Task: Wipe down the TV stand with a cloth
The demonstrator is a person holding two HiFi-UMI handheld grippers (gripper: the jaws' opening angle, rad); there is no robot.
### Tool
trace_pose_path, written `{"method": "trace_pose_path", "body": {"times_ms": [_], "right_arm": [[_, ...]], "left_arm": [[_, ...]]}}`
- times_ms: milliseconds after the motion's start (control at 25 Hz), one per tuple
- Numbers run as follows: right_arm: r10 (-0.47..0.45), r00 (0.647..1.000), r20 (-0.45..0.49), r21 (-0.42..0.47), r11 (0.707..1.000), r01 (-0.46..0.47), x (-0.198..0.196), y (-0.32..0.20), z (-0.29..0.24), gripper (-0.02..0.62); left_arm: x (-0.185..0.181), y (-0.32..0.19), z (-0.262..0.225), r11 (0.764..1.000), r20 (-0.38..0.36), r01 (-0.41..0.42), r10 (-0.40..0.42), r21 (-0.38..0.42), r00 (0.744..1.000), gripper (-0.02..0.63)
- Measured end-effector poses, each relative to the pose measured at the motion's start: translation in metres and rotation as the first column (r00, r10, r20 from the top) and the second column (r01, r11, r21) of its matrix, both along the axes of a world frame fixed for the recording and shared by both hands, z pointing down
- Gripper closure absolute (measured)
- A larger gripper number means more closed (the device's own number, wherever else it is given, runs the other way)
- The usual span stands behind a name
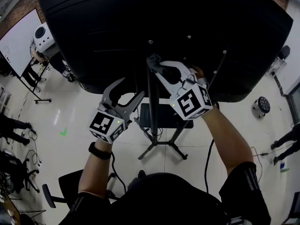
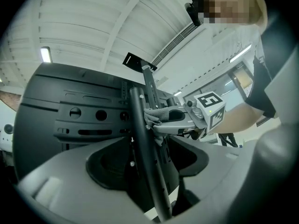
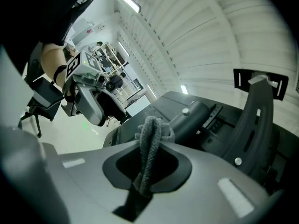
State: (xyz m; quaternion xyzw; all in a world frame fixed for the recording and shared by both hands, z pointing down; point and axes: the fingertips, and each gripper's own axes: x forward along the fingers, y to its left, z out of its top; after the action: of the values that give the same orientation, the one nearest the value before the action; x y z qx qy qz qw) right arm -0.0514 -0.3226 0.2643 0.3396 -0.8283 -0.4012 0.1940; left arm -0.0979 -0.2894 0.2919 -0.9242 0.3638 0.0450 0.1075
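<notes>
The TV stand's black pole (image 1: 151, 111) rises from its legs (image 1: 161, 148) to the dark back of the TV (image 1: 140, 32). My left gripper (image 1: 139, 97) is shut on that pole, which runs between its jaws as a black bar (image 2: 147, 162). My right gripper (image 1: 157, 65) is higher up, shut on a grey cloth (image 3: 149, 143) bunched between its jaws. In the left gripper view the cloth (image 2: 156, 115) presses against the pole just below the TV's mounting bracket (image 2: 140, 62). The head view hides the cloth.
A black shelf (image 1: 161, 115) sits low on the stand with cables (image 1: 154, 134) under it. A whiteboard (image 1: 18, 41) and a white device (image 1: 44, 36) stand at left. A chair (image 1: 61, 189) is near my left side. A small wheeled base (image 1: 261, 106) is at right.
</notes>
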Motion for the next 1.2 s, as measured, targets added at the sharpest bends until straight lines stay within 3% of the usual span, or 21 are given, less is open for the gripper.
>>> {"method": "trace_pose_path", "body": {"times_ms": [240, 960, 1200], "right_arm": [[-0.001, 0.999, 0.05, -0.056, 0.998, 0.004, 0.006, 0.0, 0.018, 0.565], [0.006, 0.993, -0.12, -0.146, 0.989, -0.023, -0.02, 0.002, 0.124, 0.565], [0.02, 0.985, -0.169, -0.203, 0.978, -0.055, -0.023, 0.003, 0.17, 0.565]], "left_arm": [[-0.003, 0.001, 0.022, 1.0, 0.002, 0.021, -0.021, -0.007, 1.0, 0.314], [0.001, 0.001, 0.091, 0.992, 0.057, -0.054, 0.061, -0.114, 0.997, 0.314], [-0.001, -0.002, 0.128, 0.973, 0.058, -0.082, 0.097, -0.214, 0.994, 0.314]]}}
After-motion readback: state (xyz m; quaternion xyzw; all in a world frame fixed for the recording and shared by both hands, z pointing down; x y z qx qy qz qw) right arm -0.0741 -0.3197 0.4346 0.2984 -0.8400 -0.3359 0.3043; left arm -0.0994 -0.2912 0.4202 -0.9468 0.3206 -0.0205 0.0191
